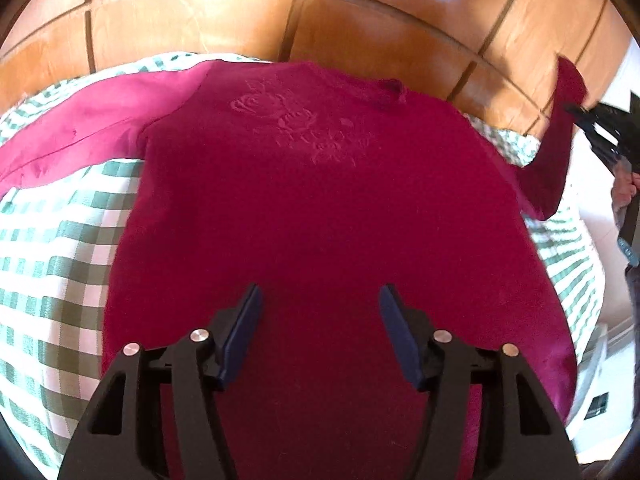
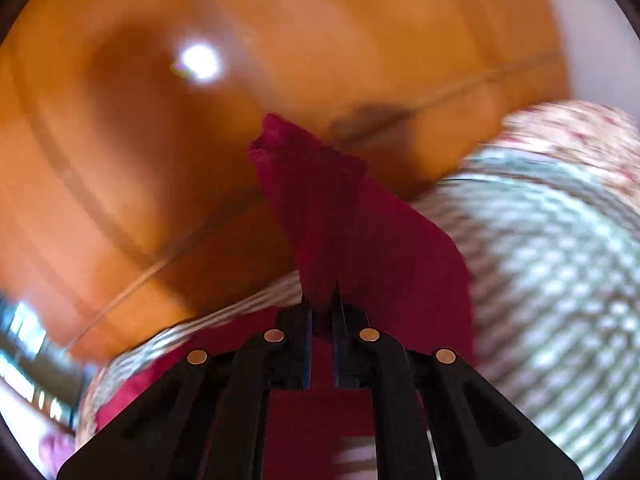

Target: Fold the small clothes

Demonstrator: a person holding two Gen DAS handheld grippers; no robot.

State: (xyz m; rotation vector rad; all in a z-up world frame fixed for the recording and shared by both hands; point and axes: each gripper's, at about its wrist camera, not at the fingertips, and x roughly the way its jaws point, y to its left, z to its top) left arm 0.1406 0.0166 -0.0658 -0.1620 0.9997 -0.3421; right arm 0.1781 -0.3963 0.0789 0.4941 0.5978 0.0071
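Observation:
A small magenta sweater point(image 1: 304, 208) with an embossed flower lies flat on a green-and-white checked cloth point(image 1: 52, 248). One sleeve point(image 1: 80, 132) stretches out to the left. The other sleeve point(image 1: 560, 136) is lifted off the cloth at the right, pinched in my right gripper point(image 1: 580, 114). In the blurred right wrist view that sleeve point(image 2: 336, 216) stands up from between the pressed-together fingers of my right gripper point(image 2: 322, 300). My left gripper point(image 1: 320, 300) hovers open above the sweater's lower body, with only flat fabric below it.
A glossy wooden headboard point(image 1: 240, 20) with panel grooves rises behind the cloth. A person's hand point(image 1: 624, 192) holds the right tool at the far right edge. A floral fabric point(image 2: 568, 132) shows beyond the checked cloth point(image 2: 560, 280) in the right wrist view.

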